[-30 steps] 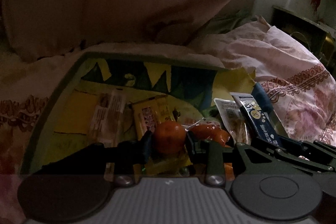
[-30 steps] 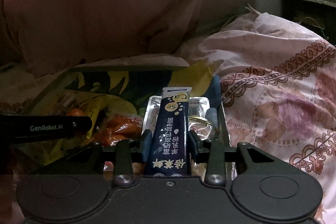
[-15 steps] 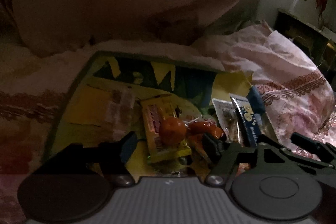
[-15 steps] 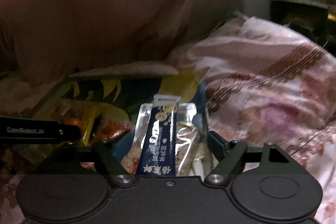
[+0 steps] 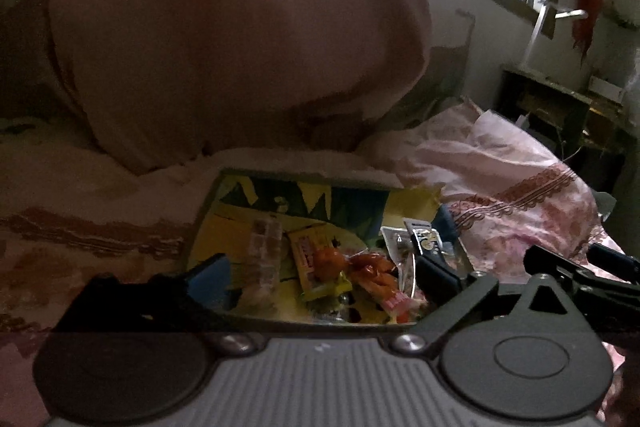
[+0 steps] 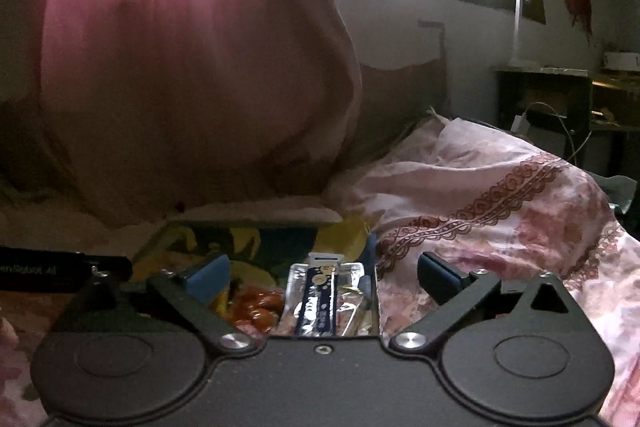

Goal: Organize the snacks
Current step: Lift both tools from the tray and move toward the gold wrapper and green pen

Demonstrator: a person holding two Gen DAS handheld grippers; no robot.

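Pink pillow (image 5: pixel 240 39) behind tray (image 5: pixel 208 211); quilt (image 6: pixel 500 195) beside.

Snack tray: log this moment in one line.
left gripper opening, empty | right gripper opening, empty | orange, blue sachet in tray

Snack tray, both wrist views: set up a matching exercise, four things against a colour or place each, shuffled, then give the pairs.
Things:
1. round fruit
2. long sachet
3. tray
4. patterned quilt

Colour or place:
A. pink with a dark red border band, right of the tray
B. orange, lying on a yellow packet
C. dark blue with white print, on clear silvery packets at the tray's right side
D. yellow and dark green print, holding the snacks on the bed

Pairs: 1-B, 2-C, 3-D, 4-A
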